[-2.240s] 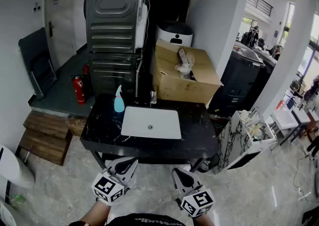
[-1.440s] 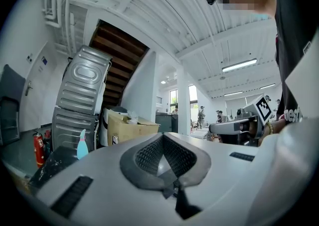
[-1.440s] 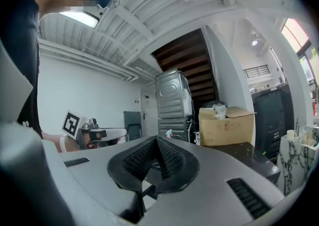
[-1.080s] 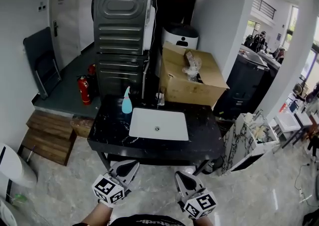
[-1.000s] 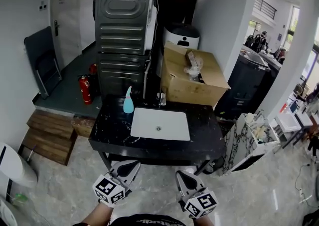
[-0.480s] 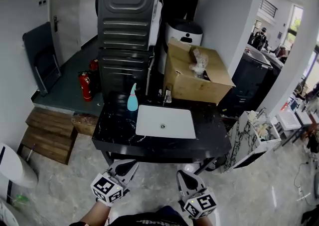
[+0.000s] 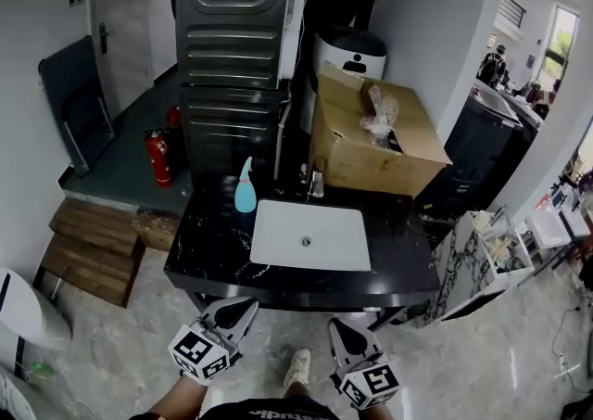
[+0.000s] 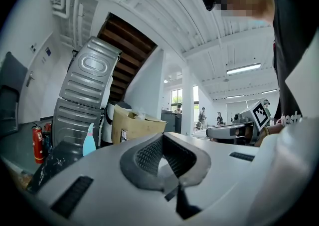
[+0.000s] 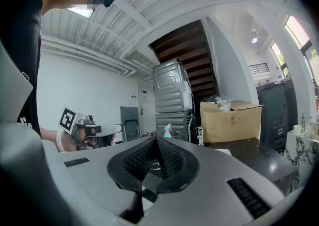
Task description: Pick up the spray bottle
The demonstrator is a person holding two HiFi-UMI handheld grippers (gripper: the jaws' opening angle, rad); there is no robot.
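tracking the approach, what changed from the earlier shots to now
The person stepped toward the counter, which now sits nearer in the head view; a shoe shows between the left gripper and right gripper. Nothing was grasped or released. Both stay shut and empty; the bottle stays upright by the sink's back left corner.

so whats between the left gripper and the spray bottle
In the head view, only bare black countertop lies between the left gripper and the spray bottle; the white sink sits just right of that line.
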